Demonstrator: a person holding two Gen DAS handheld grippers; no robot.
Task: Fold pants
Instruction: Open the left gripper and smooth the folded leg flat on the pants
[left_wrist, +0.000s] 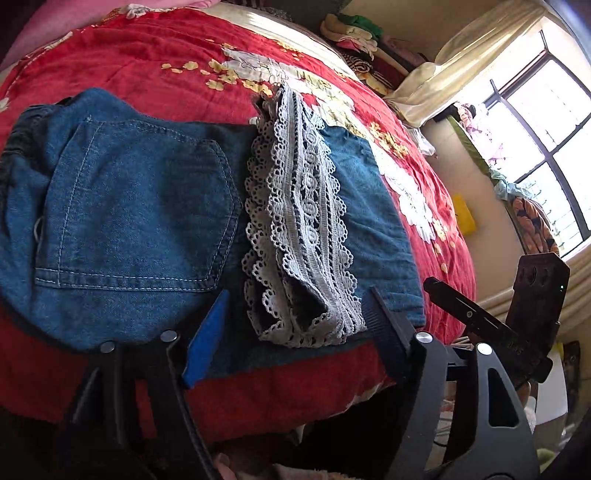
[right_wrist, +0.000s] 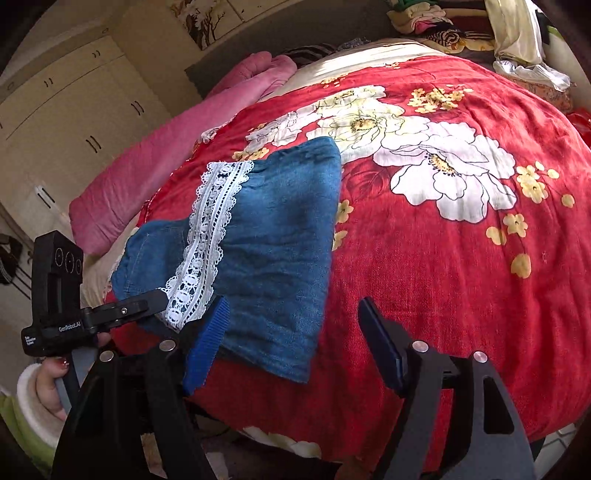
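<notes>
From the left wrist camera, the blue denim pants (left_wrist: 140, 206) lie folded on the red floral blanket (left_wrist: 155, 62) that covers the bed, close to its near edge. A stitched back pocket (left_wrist: 140, 210) faces up on the left part of the bundle, and a band of white crocheted lace trim (left_wrist: 299, 221) runs across the denim from the far side toward the near edge, where it doubles over. The left gripper (left_wrist: 295, 332) stands with its jaws spread wide and empty: the blue-padded finger (left_wrist: 207, 339) sits over the near edge of the denim and the dark ribbed finger (left_wrist: 388, 332) over the near right corner, with the lace end between them. I cannot tell whether either pad touches the cloth. At the right edge the other black handheld unit (left_wrist: 517, 314) juts in, and beyond it a bright barred window (left_wrist: 546, 147) and a heap of folded clothes (left_wrist: 362, 40) show past the bed.

From the right wrist camera, the same folded denim (right_wrist: 266, 240) lies left of centre on the blanket (right_wrist: 461, 258), lace strip (right_wrist: 207, 240) running down its left part. The right gripper (right_wrist: 291, 332) is also spread wide, holding nothing; its blue pad (right_wrist: 207, 350) overlaps the near denim edge, its other finger (right_wrist: 380, 343) is over bare blanket. The left unit (right_wrist: 74, 302) reaches in at the lace end, held by a hand (right_wrist: 48, 391). A pink quilt (right_wrist: 177, 136) and cream cupboards (right_wrist: 66, 103) lie beyond.
</notes>
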